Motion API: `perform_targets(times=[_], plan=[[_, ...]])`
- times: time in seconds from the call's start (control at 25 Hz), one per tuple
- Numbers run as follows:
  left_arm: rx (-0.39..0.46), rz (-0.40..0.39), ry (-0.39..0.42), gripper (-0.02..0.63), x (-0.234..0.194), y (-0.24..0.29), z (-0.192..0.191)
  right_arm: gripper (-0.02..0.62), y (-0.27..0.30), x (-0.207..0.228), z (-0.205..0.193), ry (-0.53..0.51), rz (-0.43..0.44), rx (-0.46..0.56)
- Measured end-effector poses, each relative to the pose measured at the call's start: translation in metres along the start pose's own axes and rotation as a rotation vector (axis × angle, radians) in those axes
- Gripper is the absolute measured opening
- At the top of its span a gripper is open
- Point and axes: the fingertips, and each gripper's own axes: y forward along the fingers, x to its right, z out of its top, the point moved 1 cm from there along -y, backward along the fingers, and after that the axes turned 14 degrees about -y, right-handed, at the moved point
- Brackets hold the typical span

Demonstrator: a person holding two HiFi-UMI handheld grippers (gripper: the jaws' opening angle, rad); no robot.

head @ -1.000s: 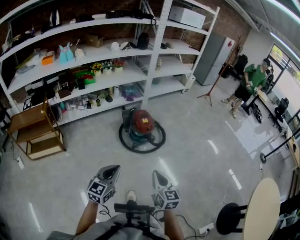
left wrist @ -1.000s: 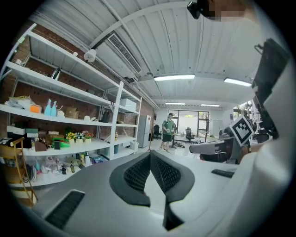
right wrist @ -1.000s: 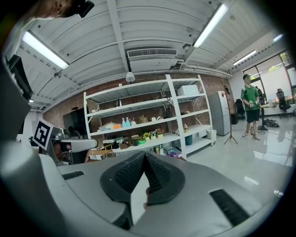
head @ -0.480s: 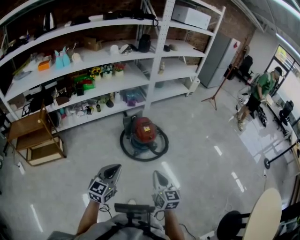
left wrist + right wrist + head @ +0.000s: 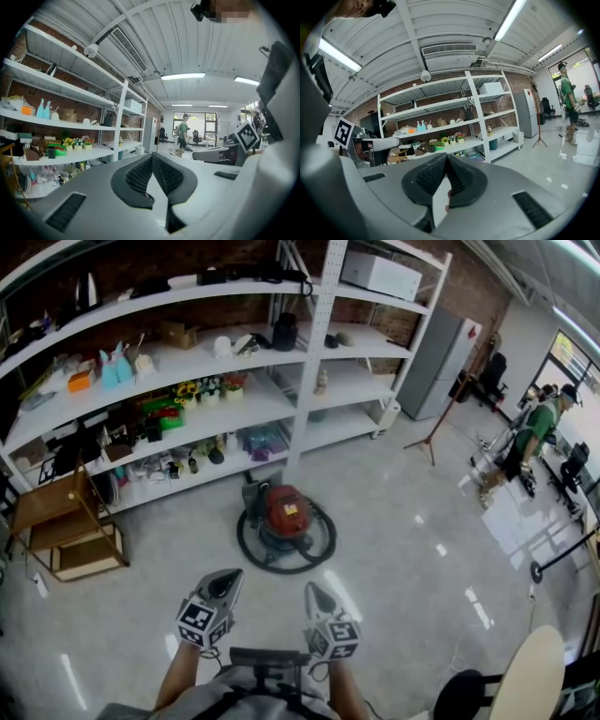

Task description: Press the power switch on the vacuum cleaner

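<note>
Glossy floor (image 5: 403, 549): vacuum cleaner (image 5: 286, 512) well ahead; left tongs (image 5: 228, 580), right tongs (image 5: 312, 592) both pressed closed, empty.

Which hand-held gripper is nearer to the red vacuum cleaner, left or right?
Right, but only slightly. The right hand-held gripper is almost straight below the vacuum cleaner in the head view; the left hand-held gripper is at its lower left. Neither touches it.

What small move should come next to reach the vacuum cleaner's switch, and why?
Probably a step forward: the vacuum cleaner stands on the floor before the shelves, well ahead of both grippers. The left gripper and right gripper are held near the body, jaws together on nothing.
</note>
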Motion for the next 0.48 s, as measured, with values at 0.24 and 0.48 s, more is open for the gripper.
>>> perform_targets(times=[0.24, 0.48], plan=[[-0.005, 0.003, -0.002, 0.006, -0.001, 0.019, 0.004, 0.012, 0.011, 0.017, -0.001, 0.005, 0.0, -0.004], [-0.011, 0.012, 0.008, 0.006, -0.008, 0.029, 0.0, 0.012, 0.02, 0.026, -0.003, 0.018, -0.001, 0.004]])
